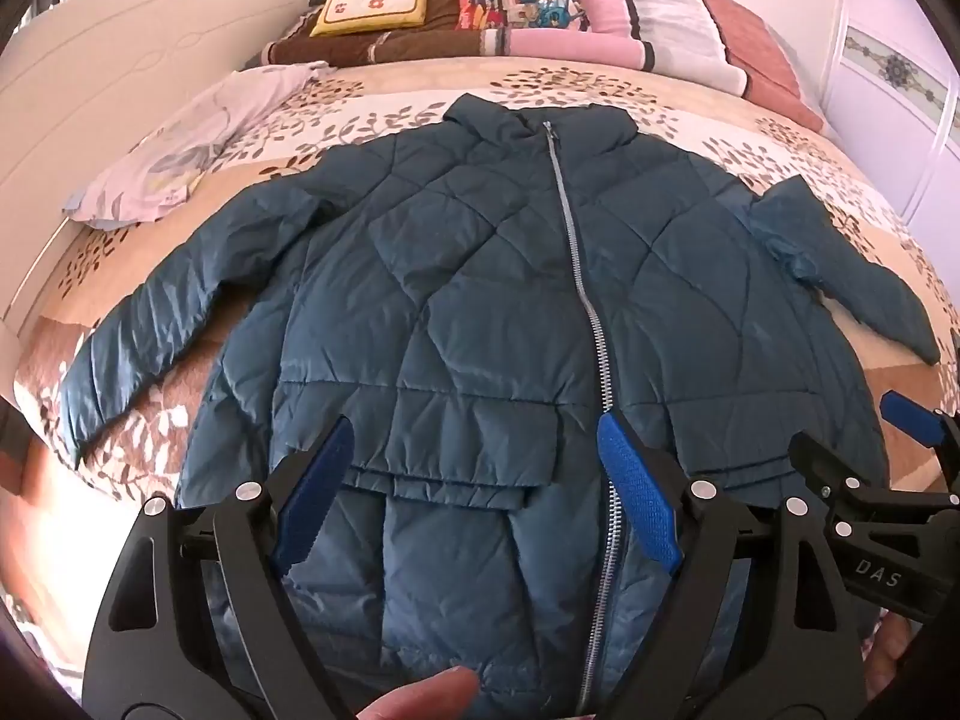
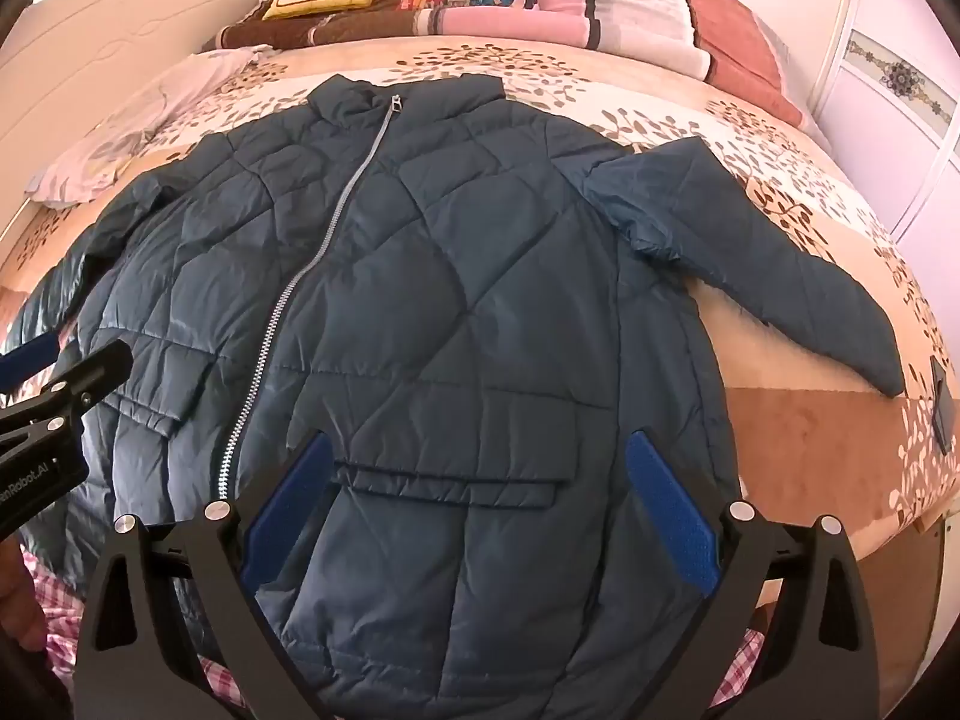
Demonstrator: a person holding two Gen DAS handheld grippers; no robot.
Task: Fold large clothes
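Observation:
A dark teal quilted puffer jacket lies flat and zipped on the bed, collar far, hem near, both sleeves spread out. It also shows in the right wrist view. My left gripper is open above the left pocket flap near the zipper, holding nothing. My right gripper is open above the right pocket flap, holding nothing. The right gripper's blue pad shows at the right edge of the left wrist view.
The bed has a floral beige cover. Pillows and a folded striped blanket lie at the far end. A pale lilac cloth lies far left. A white wardrobe stands right. A dark phone-like object lies near the bed's right edge.

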